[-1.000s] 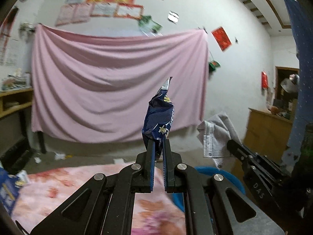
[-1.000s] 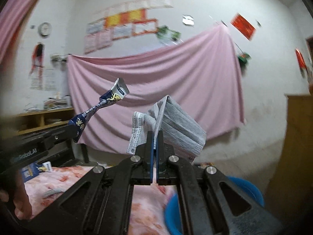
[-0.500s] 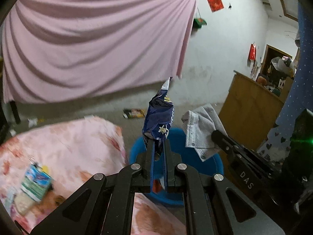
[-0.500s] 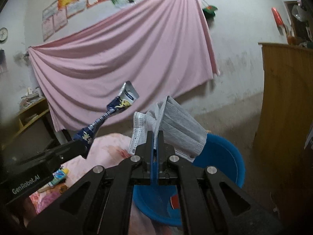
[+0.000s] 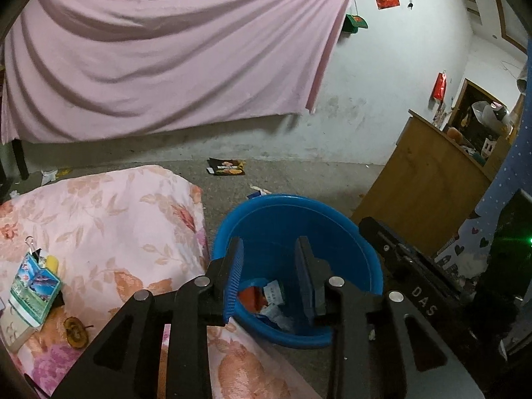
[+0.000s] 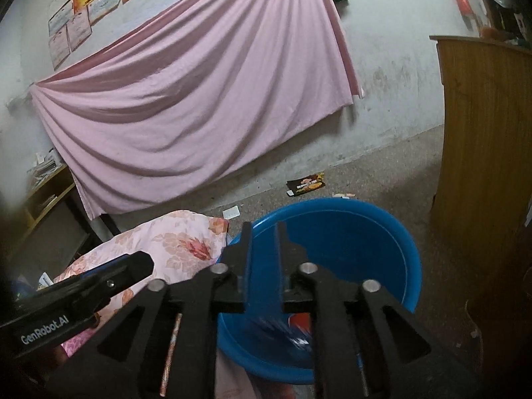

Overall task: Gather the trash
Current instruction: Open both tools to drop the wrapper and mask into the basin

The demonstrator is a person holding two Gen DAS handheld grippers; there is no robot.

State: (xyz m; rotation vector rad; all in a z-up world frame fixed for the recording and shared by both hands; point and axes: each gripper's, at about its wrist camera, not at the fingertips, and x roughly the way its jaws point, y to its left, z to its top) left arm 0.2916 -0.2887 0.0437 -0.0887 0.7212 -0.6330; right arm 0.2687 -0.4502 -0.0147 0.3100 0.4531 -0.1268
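1. Left gripper poised above the round blue plastic basin on the floor, jaws opening, fingers apart with nothing between them.
2. Right gripper likewise above the basin, jaws opening; no held item visible, only a blurred dark-blue shape below the fingers, possibly a wrapper dropping in.
3. Inside the basin: a loose heap of crumpled wrappers and paper scraps, red, white and grey, lying at the bottom; basin far from full.
4. Left of the basin, on the pink floral bedding: a green-and-blue printed carton pack with a small yellow piece and a metal binder clip just beside it, plus a shrivelled brown fruit remnant nearer the camera.
5. Beyond the basin, on the bare floor: a flat black-and-orange snack packet and a few pale paper bits.
6. Handling judgement: carton light and crushable, best pinched across a thin edge; fruit remnant small, soft, probably sticky, needing a gentle narrow pinch; snack packet thin and slippery, lying flat, so best taken by a lifted corner or crease.
7. Likely stage: release over the basin just about complete, more litter left to gather.
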